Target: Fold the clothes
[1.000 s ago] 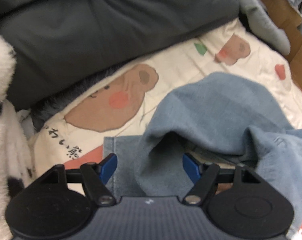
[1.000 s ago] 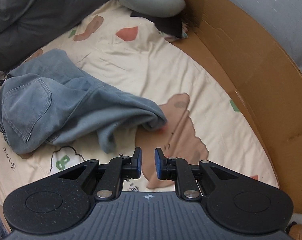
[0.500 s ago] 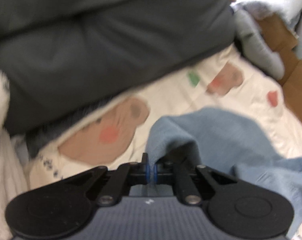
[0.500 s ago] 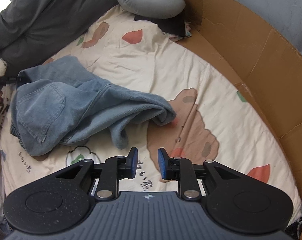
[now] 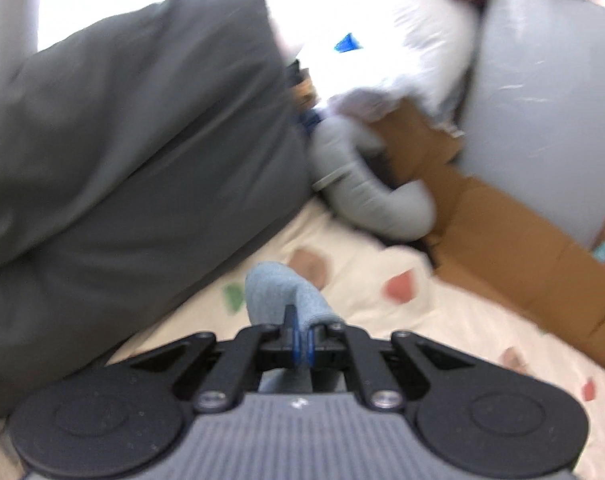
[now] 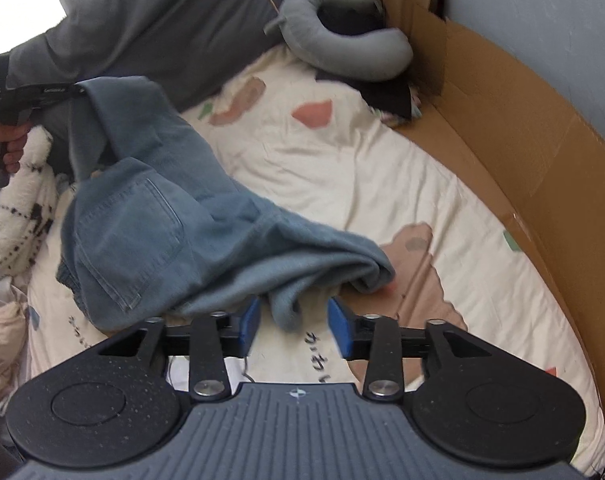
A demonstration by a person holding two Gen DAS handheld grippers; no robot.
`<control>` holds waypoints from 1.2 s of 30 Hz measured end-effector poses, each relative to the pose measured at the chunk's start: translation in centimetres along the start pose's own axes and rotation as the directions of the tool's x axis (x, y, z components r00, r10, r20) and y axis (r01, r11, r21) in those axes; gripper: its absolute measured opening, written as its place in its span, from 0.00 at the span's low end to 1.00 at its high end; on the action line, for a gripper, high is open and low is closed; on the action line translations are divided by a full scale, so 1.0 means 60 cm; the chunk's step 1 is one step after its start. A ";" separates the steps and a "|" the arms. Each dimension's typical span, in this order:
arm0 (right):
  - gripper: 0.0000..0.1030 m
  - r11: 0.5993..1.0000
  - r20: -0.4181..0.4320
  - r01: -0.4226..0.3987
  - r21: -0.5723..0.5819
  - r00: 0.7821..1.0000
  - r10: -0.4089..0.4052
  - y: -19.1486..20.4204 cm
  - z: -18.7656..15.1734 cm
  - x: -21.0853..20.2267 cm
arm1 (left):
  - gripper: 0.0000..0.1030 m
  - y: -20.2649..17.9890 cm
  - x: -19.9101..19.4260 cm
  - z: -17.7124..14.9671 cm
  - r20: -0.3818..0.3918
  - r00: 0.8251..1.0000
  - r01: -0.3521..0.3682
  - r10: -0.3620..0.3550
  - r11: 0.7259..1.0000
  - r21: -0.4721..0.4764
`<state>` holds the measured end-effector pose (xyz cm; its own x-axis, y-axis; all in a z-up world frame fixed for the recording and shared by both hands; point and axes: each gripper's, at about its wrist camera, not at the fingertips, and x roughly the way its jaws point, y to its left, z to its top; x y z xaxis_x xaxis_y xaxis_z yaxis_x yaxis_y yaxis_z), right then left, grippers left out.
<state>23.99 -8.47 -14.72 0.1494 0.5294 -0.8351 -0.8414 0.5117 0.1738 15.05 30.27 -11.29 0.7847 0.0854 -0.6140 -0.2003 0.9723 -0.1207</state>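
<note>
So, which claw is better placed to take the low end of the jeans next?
The right claw: its jaws are opening around the low end of the jeans on the bedsheet. The left claw is already shut on another part, held up.

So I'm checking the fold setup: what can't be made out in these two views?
- Left wrist view: the jeans show only as a pinched tip in the shut left gripper; its body hides the rest. The frame is blurred.
- Right wrist view: the jeans' waistband is hidden by folds.
- Right gripper, jaws opening, straddles a hem; contact unclear.
</note>
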 end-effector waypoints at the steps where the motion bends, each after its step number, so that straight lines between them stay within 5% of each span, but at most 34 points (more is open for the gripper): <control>1: 0.48 1.000 0.011 -0.004 0.002 1.000 0.004 0.003 0.005 -0.004 | 0.04 -0.017 -0.005 0.008 0.013 1.000 0.021 -0.021 1.000 0.009; 7: 0.55 0.999 0.088 -0.032 -0.003 0.996 0.032 0.026 0.030 -0.032 | 0.03 -0.122 -0.039 0.053 0.068 0.984 0.162 -0.167 0.984 0.077; 17: 0.67 0.995 0.211 -0.088 -0.036 0.973 0.094 0.075 0.072 -0.078 | 0.04 -0.298 -0.072 0.054 0.014 0.917 0.391 -0.399 0.904 0.173; 25: 0.74 0.990 0.239 -0.137 -0.023 0.961 0.138 0.091 0.079 -0.082 | 0.03 -0.375 -0.083 0.003 -0.054 0.875 0.482 -0.480 0.857 0.182; 33: 0.75 0.991 0.285 -0.129 -0.044 0.949 0.136 0.101 0.072 -0.066 | 0.03 -0.395 -0.083 -0.016 -0.090 0.824 0.566 -0.559 0.819 0.093; 36: 0.64 0.991 0.298 -0.127 -0.032 0.946 0.131 0.093 0.072 -0.058 | 0.03 -0.394 -0.082 -0.017 -0.091 0.823 0.568 -0.561 0.819 0.078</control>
<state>21.01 -4.50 -8.57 0.1857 0.7692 -0.6114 -0.8696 0.4183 0.2622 15.32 6.61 -6.20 0.7042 -0.4954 -0.5086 0.3273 0.8622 -0.3866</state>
